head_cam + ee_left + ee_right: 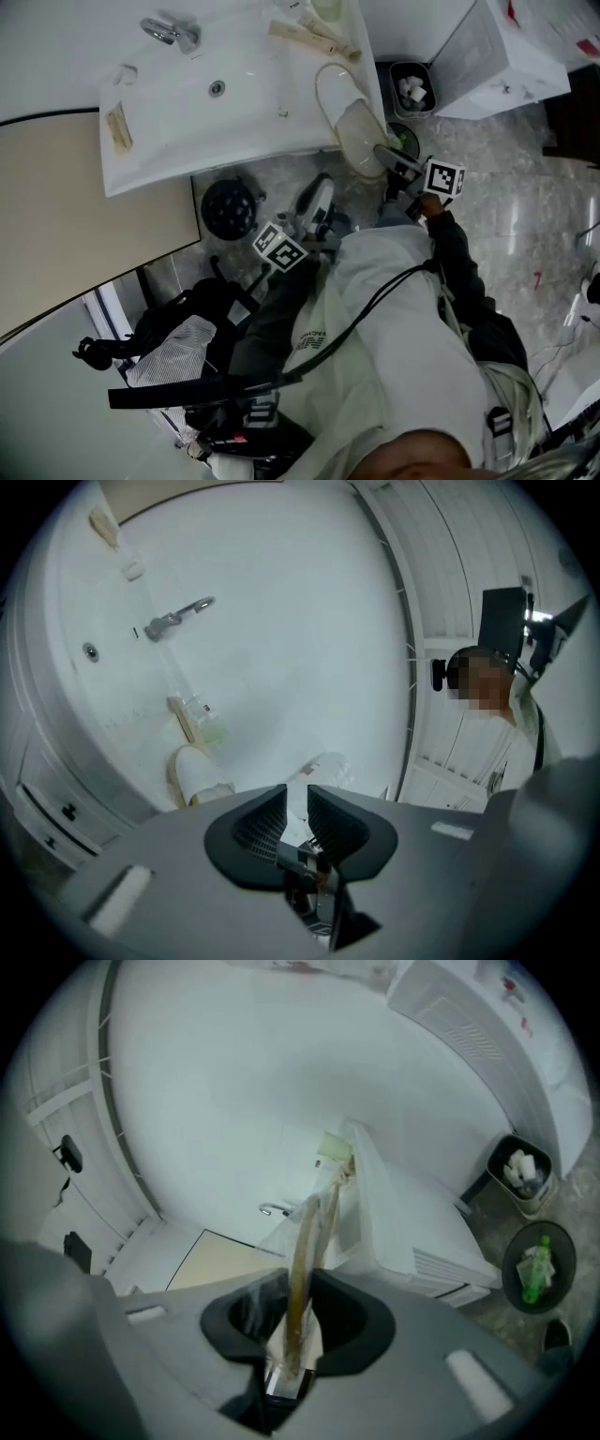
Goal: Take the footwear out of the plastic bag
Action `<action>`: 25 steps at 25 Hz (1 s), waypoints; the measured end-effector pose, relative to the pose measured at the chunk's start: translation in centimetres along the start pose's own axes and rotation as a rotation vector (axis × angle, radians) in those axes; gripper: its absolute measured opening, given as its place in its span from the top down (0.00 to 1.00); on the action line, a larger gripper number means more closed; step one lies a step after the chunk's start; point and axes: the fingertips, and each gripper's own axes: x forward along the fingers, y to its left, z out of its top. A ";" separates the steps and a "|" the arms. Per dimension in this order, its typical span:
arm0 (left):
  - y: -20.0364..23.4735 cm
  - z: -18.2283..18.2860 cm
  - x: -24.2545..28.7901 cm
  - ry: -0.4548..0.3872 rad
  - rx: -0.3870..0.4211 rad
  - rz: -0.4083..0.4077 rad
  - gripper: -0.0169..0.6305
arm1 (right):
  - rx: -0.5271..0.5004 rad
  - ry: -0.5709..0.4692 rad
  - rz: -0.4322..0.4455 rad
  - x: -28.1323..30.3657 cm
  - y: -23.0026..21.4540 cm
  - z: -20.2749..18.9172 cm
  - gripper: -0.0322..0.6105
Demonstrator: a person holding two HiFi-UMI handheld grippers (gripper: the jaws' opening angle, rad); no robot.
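Footwear: slipper [361, 139], at the front rim of the surface. Its thin edge is clamped between the jaws of the right hand-held gripper [298, 1290], and I cannot tell whether it also rests on the rim.
Bag: plastic bag [323, 766]. A crinkled strip of it runs between the jaws of the left hand-held gripper [297, 803], which appear pressed together on the film. In the right gripper view, clear film also hangs on both sides of the slipper.
Reason for the hold: likely one side anchors the film while the other draws the slipper out. The two grippers are apart, which suits a pull in opposite directions.
Stage: judged partway, since film lies against the held slipper.
Slipper make: flat and thin, with a white cloth upper and a tan sole that reads as a narrow band edge-on. It probably bends easily.
Bag make: clear, limp and wrinkled, with a small red print mark. It is likely to slip or stretch under a pinch.
Second slipper [192, 772]: lies flat on the surface, free of both grippers.
Surface [169, 103]: glossy white moulded top with a basin and a chrome tap [169, 33].
Nearby: wooden items in clear packets [309, 36], just beside the second slipper.
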 end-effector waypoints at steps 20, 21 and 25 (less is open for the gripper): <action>-6.2 5.7 2.4 -0.237 -0.085 -0.305 0.21 | -0.335 0.185 0.479 -9.3 17.9 0.2 0.84; -6.4 6.1 2.5 -0.251 -0.078 -0.307 0.23 | -0.343 0.205 0.473 -9.2 18.1 0.1 0.84; -6.6 7.4 1.9 -0.312 -0.076 -0.333 0.73 | -0.319 0.179 0.502 -8.7 19.0 0.9 0.82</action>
